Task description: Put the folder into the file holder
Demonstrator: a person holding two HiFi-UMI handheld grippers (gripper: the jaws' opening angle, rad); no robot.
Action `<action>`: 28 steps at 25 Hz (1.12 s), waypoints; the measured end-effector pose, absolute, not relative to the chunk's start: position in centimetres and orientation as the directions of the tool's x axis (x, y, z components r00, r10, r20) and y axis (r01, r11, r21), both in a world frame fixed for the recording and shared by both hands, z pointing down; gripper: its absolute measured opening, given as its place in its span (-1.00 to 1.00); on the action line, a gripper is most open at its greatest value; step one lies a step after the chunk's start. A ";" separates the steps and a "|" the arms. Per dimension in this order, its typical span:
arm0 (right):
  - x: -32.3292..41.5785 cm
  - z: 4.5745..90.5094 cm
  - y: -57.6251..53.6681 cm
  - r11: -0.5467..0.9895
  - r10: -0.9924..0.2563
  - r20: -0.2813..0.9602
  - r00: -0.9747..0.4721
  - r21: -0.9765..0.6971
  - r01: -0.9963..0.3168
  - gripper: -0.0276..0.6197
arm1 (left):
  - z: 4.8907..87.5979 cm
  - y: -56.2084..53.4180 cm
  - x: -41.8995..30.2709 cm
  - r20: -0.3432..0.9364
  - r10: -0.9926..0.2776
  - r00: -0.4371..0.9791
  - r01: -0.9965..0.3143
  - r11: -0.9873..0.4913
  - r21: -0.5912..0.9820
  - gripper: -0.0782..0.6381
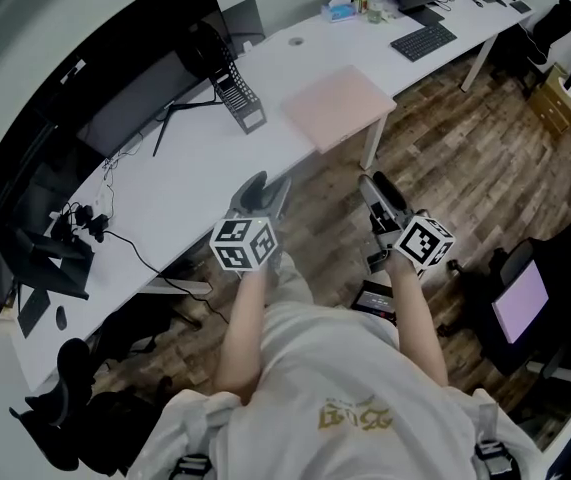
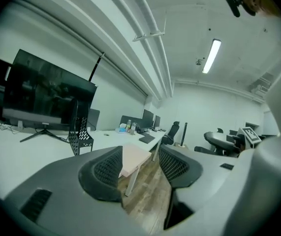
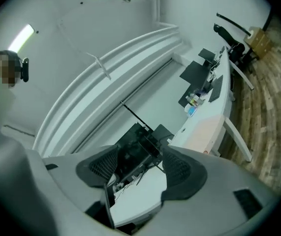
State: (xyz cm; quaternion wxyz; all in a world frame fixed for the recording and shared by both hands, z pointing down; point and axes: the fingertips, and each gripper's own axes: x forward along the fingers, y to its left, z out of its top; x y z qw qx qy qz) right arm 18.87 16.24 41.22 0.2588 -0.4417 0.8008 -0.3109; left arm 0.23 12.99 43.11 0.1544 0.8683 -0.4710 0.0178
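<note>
A pink folder [image 1: 340, 103] lies flat on the long white desk [image 1: 195, 178], close to its front edge. To its left on the desk stands the black mesh file holder [image 1: 240, 96], upright. My left gripper [image 1: 268, 190] and right gripper [image 1: 375, 183] are side by side over the wooden floor, short of the desk and apart from the folder. Both are open with nothing between the jaws. In the left gripper view the folder [image 2: 133, 159] shows past the left gripper [image 2: 140, 162], with the file holder [image 2: 81, 134] further left. In the right gripper view the folder [image 3: 206, 127] lies beyond the right gripper [image 3: 141, 165].
Dark monitors [image 1: 135, 98] stand along the desk's back, with cables [image 1: 115, 238] trailing left. A keyboard [image 1: 423, 40] and bottles [image 1: 370, 3] sit at the far end. A desk leg [image 1: 372, 146] drops below the folder. Office chairs [image 1: 550, 23] stand on the wooden floor to the right.
</note>
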 end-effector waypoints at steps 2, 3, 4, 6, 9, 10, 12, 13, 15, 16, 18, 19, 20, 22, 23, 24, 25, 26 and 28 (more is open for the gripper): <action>19.8 41.7 15.9 0.396 -0.881 -0.135 -0.454 -0.738 -0.547 -0.04 | 43.3 12.3 0.8 0.191 -0.808 0.557 -0.824 -0.510 0.246 -0.04; 20.2 41.9 15.6 0.387 -0.884 -0.130 -0.449 -0.741 -0.548 -0.04 | 43.4 12.0 1.1 0.198 -0.805 0.559 -0.824 -0.512 0.242 -0.01; 20.5 42.1 15.3 0.380 -0.887 -0.124 -0.445 -0.745 -0.549 -0.04 | 43.5 11.6 1.4 0.204 -0.802 0.561 -0.823 -0.515 0.239 0.01; 21.0 42.7 14.7 0.361 -0.893 -0.110 -0.437 -0.754 -0.549 -0.01 | 43.9 10.8 2.1 0.216 -0.794 0.568 -0.820 -0.522 0.237 0.02; 22.0 43.7 13.8 0.332 -0.902 -0.090 -0.423 -0.769 -0.545 -0.01 | 44.7 9.4 3.6 0.232 -0.775 0.588 -0.807 -0.538 0.245 0.06; 22.4 44.0 13.5 0.322 -0.905 -0.084 -0.416 -0.775 -0.544 -0.01 | 45.0 8.9 4.0 0.236 -0.768 0.595 -0.801 -0.543 0.253 0.07; 23.2 45.0 12.6 0.297 -0.914 -0.066 -0.401 -0.783 -0.547 -0.02 | 45.5 7.6 4.8 0.241 -0.758 0.606 -0.792 -0.549 0.267 0.07; 23.7 45.5 11.9 0.283 -0.918 -0.056 -0.392 -0.785 -0.552 -0.01 | 45.9 6.7 5.2 0.243 -0.754 0.610 -0.789 -0.551 0.272 0.07; 24.5 46.5 10.4 0.262 -0.924 -0.038 -0.380 -0.788 -0.558 -0.02 | 46.6 4.8 5.9 0.251 -0.744 0.619 -0.783 -0.556 0.279 0.07; 24.8 46.9 9.5 0.253 -0.926 -0.032 -0.375 -0.791 -0.557 -0.02 | 47.1 3.7 6.2 0.257 -0.738 0.624 -0.779 -0.561 0.280 0.07; 25.4 47.5 7.3 0.233 -0.931 -0.017 -0.364 -0.797 -0.558 -0.01 | 47.8 1.3 7.0 0.271 -0.724 0.634 -0.772 -0.572 0.278 0.07; 25.7 47.9 6.0 0.222 -0.934 -0.009 -0.358 -0.800 -0.558 -0.01 | 48.2 -0.1 7.4 0.279 -0.716 0.639 -0.768 -0.578 0.275 0.08; 26.1 48.3 4.7 0.210 -0.936 0.000 -0.353 -0.804 -0.557 -0.01 | 48.5 -1.5 7.9 0.288 -0.709 0.644 -0.765 -0.584 0.271 0.08; 26.8 49.2 2.1 0.184 -0.940 0.021 -0.341 -0.810 -0.557 -0.01 | 49.2 -4.3 8.6 0.306 -0.694 0.651 -0.759 -0.596 0.264 0.08; 27.2 49.7 0.8 0.170 -0.942 0.031 -0.334 -0.813 -0.557 -0.01 | 49.5 -5.8 9.0 0.315 -0.687 0.655 -0.756 -0.600 0.261 0.08; 27.5 50.1 -0.4 0.157 -0.944 0.041 -0.327 -0.817 -0.554 -0.01 | 49.9 -7.1 9.3 0.325 -0.680 0.657 -0.754 -0.604 0.260 0.09; 27.9 50.6 -1.6 0.143 -0.945 0.052 -0.322 -0.822 -0.551 -0.01 | 50.3 -8.4 9.5 0.334 -0.674 0.659 -0.752 -0.606 0.259 0.09; 28.2 51.0 -2.6 0.127 -0.946 0.064 -0.316 -0.826 -0.550 0.00 | 50.7 -9.6 9.8 0.345 -0.667 0.660 -0.750 -0.608 0.260 0.09; 28.8 51.9 -4.5 0.094 -0.948 0.093 -0.304 -0.832 -0.547 0.01 | 51.5 -11.7 10.2 0.368 -0.651 0.664 -0.745 -0.614 0.260 0.09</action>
